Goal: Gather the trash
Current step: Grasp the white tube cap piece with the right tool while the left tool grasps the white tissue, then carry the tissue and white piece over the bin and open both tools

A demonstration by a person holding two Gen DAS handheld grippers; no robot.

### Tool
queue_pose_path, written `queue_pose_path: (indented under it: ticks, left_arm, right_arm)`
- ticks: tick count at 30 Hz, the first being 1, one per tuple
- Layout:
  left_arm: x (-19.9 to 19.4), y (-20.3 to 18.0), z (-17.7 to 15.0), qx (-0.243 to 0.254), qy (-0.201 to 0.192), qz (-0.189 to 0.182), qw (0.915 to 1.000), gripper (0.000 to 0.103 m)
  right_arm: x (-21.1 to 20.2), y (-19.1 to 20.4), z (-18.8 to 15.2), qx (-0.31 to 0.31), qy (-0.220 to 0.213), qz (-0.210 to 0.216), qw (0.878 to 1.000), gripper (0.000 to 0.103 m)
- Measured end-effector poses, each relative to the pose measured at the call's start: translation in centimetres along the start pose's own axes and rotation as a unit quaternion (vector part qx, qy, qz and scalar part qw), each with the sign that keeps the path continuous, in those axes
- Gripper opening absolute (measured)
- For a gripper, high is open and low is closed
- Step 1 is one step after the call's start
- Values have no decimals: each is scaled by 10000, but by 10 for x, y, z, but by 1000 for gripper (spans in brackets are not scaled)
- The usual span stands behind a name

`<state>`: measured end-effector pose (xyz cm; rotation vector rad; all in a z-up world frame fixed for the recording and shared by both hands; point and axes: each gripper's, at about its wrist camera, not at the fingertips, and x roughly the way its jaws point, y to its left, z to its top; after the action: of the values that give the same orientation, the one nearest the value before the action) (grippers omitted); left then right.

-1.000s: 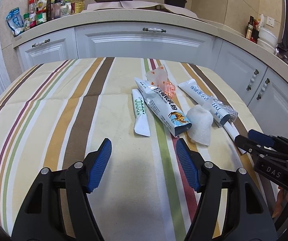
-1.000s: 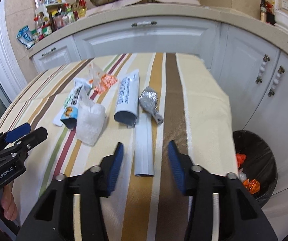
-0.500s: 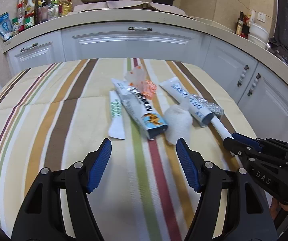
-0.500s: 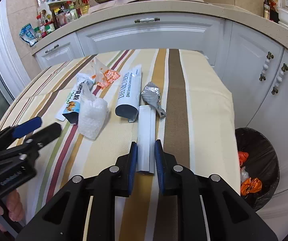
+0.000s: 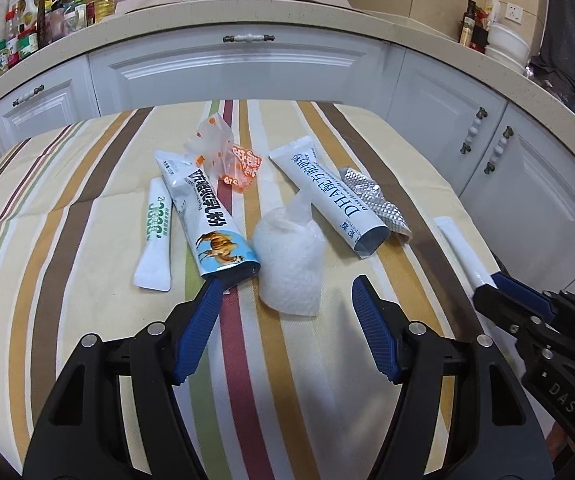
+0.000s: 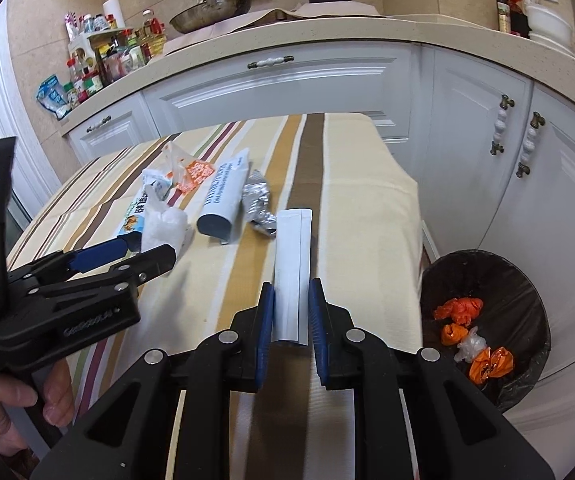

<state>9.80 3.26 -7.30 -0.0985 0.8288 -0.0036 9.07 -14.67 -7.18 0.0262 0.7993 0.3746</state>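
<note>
Trash lies on a striped tablecloth [image 5: 87, 280]. My right gripper [image 6: 291, 312] is shut on a plain white sachet [image 6: 292, 268] and holds it lifted off the table; it also shows in the left wrist view [image 5: 465, 254]. My left gripper [image 5: 287, 324] is open and empty, just in front of a white crumpled plastic bag [image 5: 291, 260]. Beside the bag lie a blue-and-white milk pouch [image 5: 207, 216], a small green-lettered sachet [image 5: 155, 232], an orange-printed wrapper [image 5: 239, 164], a white DHA pouch [image 5: 327, 196] and a silver foil wrapper [image 5: 375, 200].
A black-lined trash bin [image 6: 487, 320] stands on the floor to the right of the table, holding orange wrappers. White kitchen cabinets [image 5: 247, 76] curve behind the table, with bottles and pans on the counter.
My right gripper closed on the white sachet and lifted it off the cloth. My left gripper moved forward, close to the crumpled plastic bag, still open.
</note>
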Motion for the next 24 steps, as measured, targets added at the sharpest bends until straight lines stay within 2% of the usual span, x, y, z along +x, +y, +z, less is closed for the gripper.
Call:
queue_pose_path:
  ticks: [2, 3, 5, 7, 10, 13, 24]
  left_arm:
    - [5, 0, 2, -42, 84, 6, 10000, 50]
    - [7, -1, 1, -48, 121, 18, 9999, 47]
    - [10, -1, 1, -50, 211, -14, 9998, 28]
    - [11, -2, 0, -51, 246, -81, 9997, 16]
    - [7, -2, -1, -49, 185, -110, 9998, 9]
    - [2, -2, -2, -29, 115, -106, 9999, 7]
    - [-23, -2, -11, 50, -123, -162, 9998, 5]
  right_arm:
    - [0, -4, 0, 27, -12, 23, 10000, 19]
    - [0, -5, 0, 35, -18, 31, 10000, 19]
    - [0, -7, 0, 58, -37, 55, 10000, 19]
    - [0, -9, 1, 80, -52, 71, 9999, 19]
    - [0, -11, -1, 99, -59, 83, 9999, 19]
    - [0, -12, -1, 100, -62, 89, 9999, 19]
    - [-10, -13, 0, 70, -216, 6, 9997, 19]
